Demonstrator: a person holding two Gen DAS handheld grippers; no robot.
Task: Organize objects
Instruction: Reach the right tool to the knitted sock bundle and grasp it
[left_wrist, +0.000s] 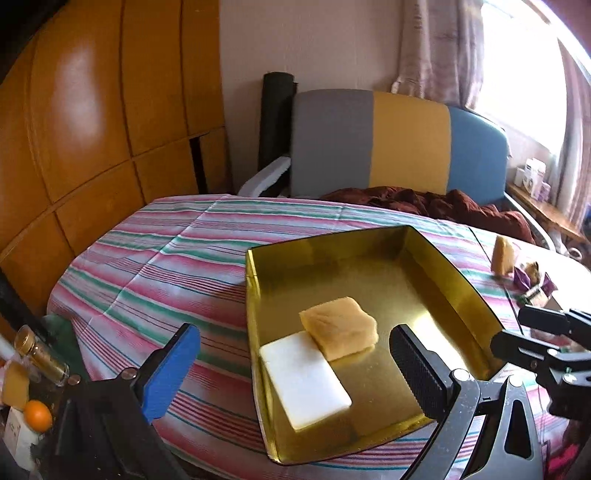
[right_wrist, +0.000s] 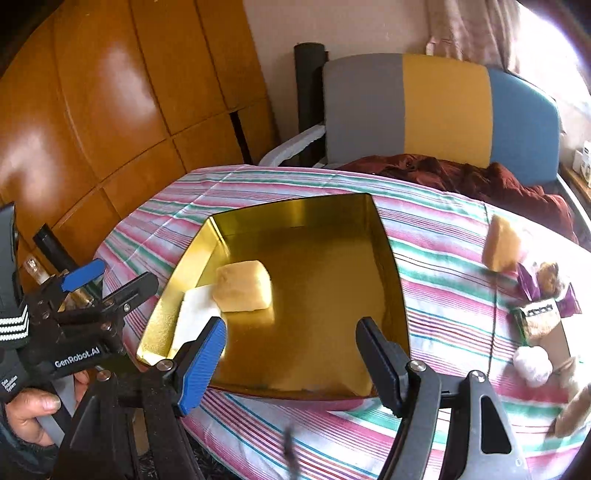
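- Sitting inside the shiny gold square metal tin (right_wrist: 317, 295) are two things: a flat white block (left_wrist: 304, 378) and a soft yellow-orange sponge block (left_wrist: 338, 326). My guess is they were put there because the tin is where the loose things get gathered.
- The sponge block leans on one end of the white block, touching it. Both lie near the tin's left wall, so the right half of the tin floor is bare and has room for more.
- The tin stands on the table with the pink, green and white striped cloth (right_wrist: 443, 266), close to the table's near edge.
- Another yellow-orange sponge chunk (right_wrist: 500, 249) waits on the cloth near the right edge, outside the tin, beside a purple wrapper (right_wrist: 532, 286) and a small white fluffy ball (right_wrist: 533, 363). These likely go in next.
- The left gripper (left_wrist: 295, 369) is spread wide and holds nothing, hanging over the tin's near left corner.
- The right gripper (right_wrist: 291, 354) is spread wide too, empty, over the tin's near wall.
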